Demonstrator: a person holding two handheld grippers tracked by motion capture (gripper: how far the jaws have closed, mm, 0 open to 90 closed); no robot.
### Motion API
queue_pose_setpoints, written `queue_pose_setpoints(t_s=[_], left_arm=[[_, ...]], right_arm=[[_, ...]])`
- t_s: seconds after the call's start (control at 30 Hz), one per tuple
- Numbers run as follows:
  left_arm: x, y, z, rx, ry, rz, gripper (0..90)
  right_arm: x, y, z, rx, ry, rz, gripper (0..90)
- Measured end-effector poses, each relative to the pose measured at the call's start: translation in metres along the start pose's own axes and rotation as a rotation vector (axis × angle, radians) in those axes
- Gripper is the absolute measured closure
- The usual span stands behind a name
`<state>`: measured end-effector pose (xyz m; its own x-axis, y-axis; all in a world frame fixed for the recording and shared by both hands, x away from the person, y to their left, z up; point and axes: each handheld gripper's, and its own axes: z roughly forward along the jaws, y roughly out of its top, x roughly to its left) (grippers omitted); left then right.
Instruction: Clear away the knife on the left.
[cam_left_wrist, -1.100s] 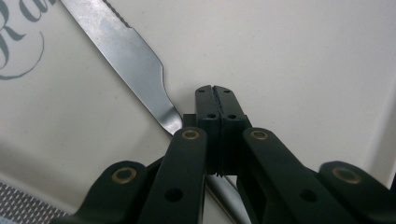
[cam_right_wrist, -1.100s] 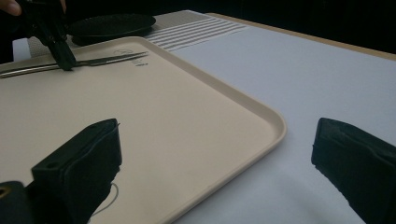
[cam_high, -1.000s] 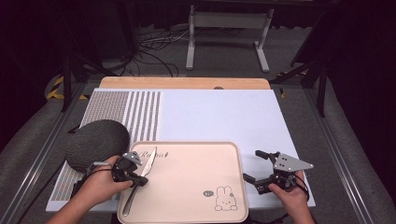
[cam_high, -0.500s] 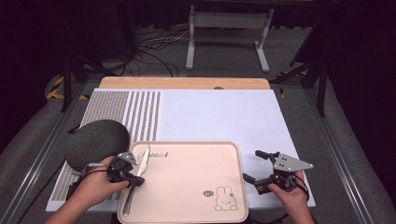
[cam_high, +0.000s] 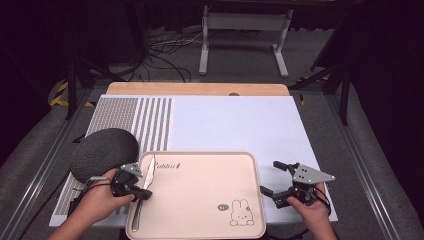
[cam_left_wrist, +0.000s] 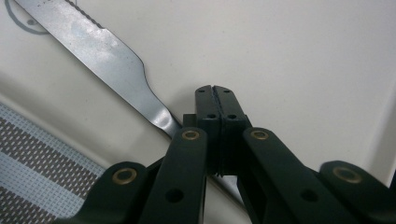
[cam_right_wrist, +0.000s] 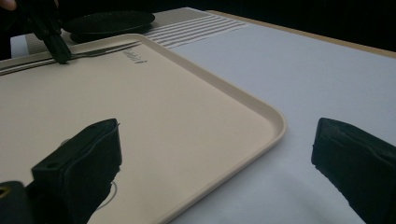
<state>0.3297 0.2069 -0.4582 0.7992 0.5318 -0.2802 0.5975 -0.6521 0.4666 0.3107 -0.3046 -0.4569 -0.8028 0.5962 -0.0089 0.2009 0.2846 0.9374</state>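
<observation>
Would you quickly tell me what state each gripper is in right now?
Left gripper: fingers shut beside the knife on the tray; a grip on the knife cannot be confirmed.
Right gripper: open, holding nothing, at the tray's right edge.

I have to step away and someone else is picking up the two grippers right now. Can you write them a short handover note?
Left gripper: jaws shut, down on the knife at its handle near the tray's left rim; whether they actually pinch the handle can't be told.
Right gripper: open, holding nothing, straddling the tray's right edge.
Knife lies flat in the tray, blade pointing away from the person. Dark round mat sits left of the tray.
Done: knife is in the tray. Left: probably confirm the grip or release.
</observation>
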Motion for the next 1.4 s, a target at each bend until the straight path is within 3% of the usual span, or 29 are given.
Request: queue_pose_setpoints(t_s=[0.87, 0.93, 1.0, 1.07, 1.1, 1.13, 1.27, 1.4], left_arm=[[0.003, -0.003, -0.003, -0.004, 0.001, -0.014, 89.9], [0.002, -0.003, -0.003, -0.007, 0.000, -0.017, 86.7], [0.000, -0.002, -0.003, -0.025, -0.005, -0.025, 80.7], [0.000, -0.002, -0.003, -0.052, -0.008, -0.037, 61.3], [0.000, -0.001, -0.003, -0.094, -0.011, -0.038, 49.6], [-0.001, -0.001, -0.003, -0.108, -0.011, -0.036, 49.6], [-0.003, 0.002, -0.007, -0.167, 0.002, 0.007, 26.0], [-0.006, 0.004, -0.016, -0.234, 0.028, 0.071, 18.1]], right_arm=[[0.000, -0.001, 0.001, 0.008, 0.003, -0.001, 2.4], [0.000, -0.001, 0.001, 0.007, 0.004, -0.001, 2.5], [0.000, -0.001, 0.001, 0.003, 0.002, -0.001, 2.5], [0.000, -0.001, 0.001, 0.003, 0.002, -0.003, 2.5], [0.000, -0.001, 0.001, 0.004, 0.002, -0.002, 2.5], [0.000, -0.001, 0.001, 0.004, 0.002, -0.002, 2.5], [0.000, -0.001, 0.000, 0.006, 0.003, -0.004, 2.5], [0.000, -0.001, 0.000, 0.003, 0.002, -0.003, 2.5]])
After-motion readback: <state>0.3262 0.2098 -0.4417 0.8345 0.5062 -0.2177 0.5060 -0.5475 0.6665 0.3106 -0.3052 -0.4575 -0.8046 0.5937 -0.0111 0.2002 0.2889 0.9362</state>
